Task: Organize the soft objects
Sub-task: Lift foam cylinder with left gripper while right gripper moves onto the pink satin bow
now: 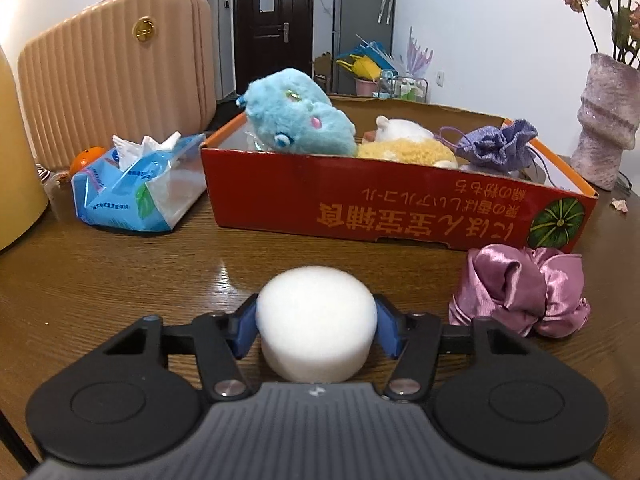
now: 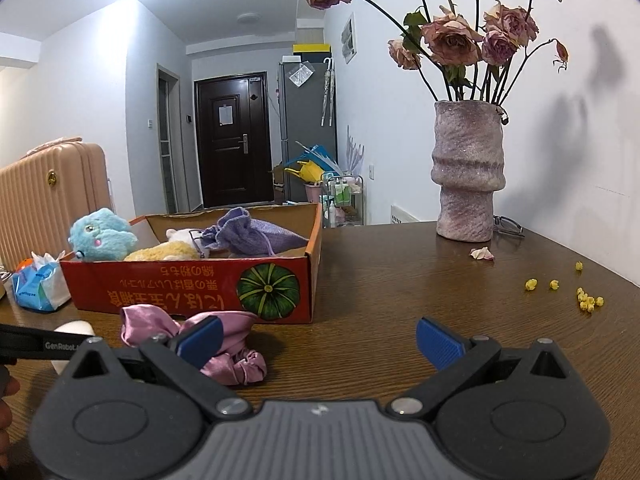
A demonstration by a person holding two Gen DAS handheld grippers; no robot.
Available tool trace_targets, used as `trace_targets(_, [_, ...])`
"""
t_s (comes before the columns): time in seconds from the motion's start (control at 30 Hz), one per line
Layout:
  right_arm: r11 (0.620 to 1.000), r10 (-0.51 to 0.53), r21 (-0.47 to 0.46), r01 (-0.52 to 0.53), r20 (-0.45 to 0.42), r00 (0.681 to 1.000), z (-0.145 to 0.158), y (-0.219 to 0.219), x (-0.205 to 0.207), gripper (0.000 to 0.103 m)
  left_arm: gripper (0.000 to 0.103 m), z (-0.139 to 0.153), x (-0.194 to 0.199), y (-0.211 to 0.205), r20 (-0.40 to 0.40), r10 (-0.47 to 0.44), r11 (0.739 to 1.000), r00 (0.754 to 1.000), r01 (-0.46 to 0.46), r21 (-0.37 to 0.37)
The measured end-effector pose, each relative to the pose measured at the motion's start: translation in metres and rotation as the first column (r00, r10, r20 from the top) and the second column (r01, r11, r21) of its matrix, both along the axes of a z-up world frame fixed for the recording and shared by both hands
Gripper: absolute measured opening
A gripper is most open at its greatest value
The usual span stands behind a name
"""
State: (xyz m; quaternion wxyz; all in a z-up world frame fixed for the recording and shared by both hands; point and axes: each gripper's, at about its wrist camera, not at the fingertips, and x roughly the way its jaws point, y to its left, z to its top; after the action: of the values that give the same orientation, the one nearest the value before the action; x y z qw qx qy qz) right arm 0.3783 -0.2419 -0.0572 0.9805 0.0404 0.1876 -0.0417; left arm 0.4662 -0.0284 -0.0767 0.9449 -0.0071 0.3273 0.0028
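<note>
A round white sponge puff [image 1: 316,320] rests on the wooden table, and my left gripper [image 1: 316,326] is shut on it, a blue pad pressing each side. Behind it stands a red cardboard box [image 1: 360,200] holding a blue plush toy [image 1: 298,114], a yellow-white plush [image 1: 404,144] and a lilac drawstring pouch [image 1: 494,144]. A pink satin scrunchie [image 1: 520,288] lies to the right, just before the box. In the right wrist view my right gripper [image 2: 320,338] stands open above the table, its left pad over the scrunchie [image 2: 236,356]; the puff [image 2: 74,328] peeks in at far left.
A blue tissue pack [image 1: 136,188] and an orange fruit [image 1: 86,160] lie left of the box, with a pink suitcase [image 1: 116,64] behind. A vase of dried roses [image 2: 466,172], glasses [image 2: 510,226], a petal and yellow crumbs [image 2: 588,302] occupy the table's right side.
</note>
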Motion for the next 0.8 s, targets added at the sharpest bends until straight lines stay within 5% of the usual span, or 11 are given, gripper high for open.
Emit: trace_targets(0.8, [1.000,0.030,0.008,-0.030,0.012,0.999,0.001,0.003,-0.001,0.103,0.058,0.024,-0.025,0.012,0.140,0.038,0.999,0.989,-0.033,-0.040])
